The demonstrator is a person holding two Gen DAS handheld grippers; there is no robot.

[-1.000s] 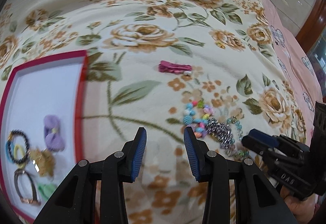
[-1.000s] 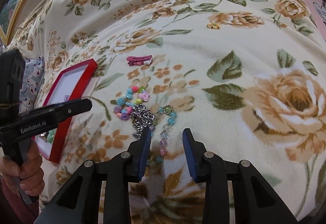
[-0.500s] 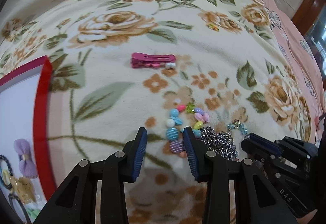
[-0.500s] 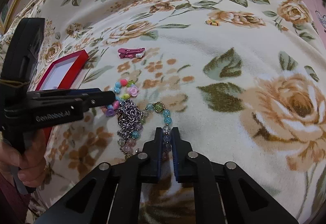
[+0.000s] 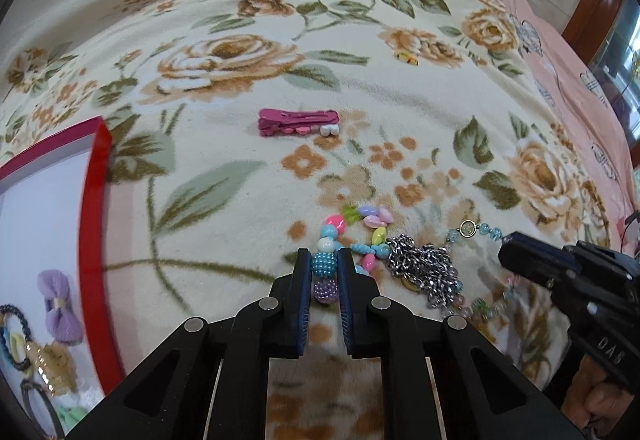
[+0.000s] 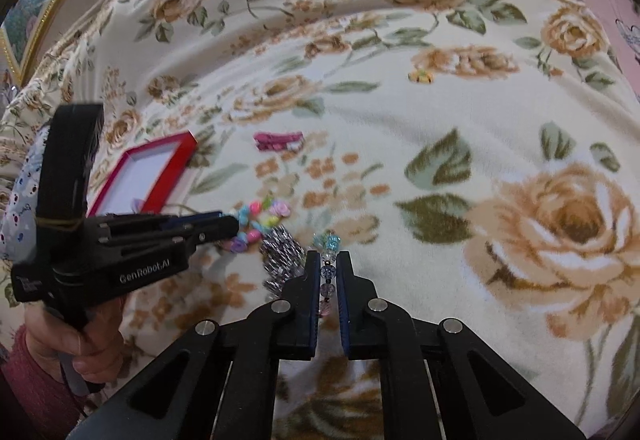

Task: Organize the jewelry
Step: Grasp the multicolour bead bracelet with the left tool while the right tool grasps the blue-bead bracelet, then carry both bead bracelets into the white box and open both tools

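A colourful bead bracelet (image 5: 372, 224) lies on the floral blanket, tangled with a silver chain (image 5: 420, 268) and a pale glass-bead bracelet (image 5: 466, 228). My left gripper (image 5: 324, 260) is closing, and its pads press on the colourful bracelet's blue textured bead. In the right wrist view my right gripper (image 6: 328, 260) is shut on the glass-bead bracelet (image 6: 330, 242), a strand running between its fingers. The left gripper (image 6: 224, 226) comes in from the left there, tips at the colourful beads (image 6: 256, 211). A pink hair clip (image 5: 298, 121) lies farther back.
A red-rimmed tray (image 5: 96, 240) at the left holds a purple bow (image 5: 60, 304), a dark bead ring and a gold clip. A small yellow piece (image 5: 408, 58) lies far back. A pink sheet (image 5: 560, 79) borders the blanket on the right. A hand (image 6: 72, 340) holds the left gripper.
My left gripper slid right and forward from beside the tray to the colourful bracelet and closed on its blue bead. My right gripper closed on the glass-bead strand and has stayed there.
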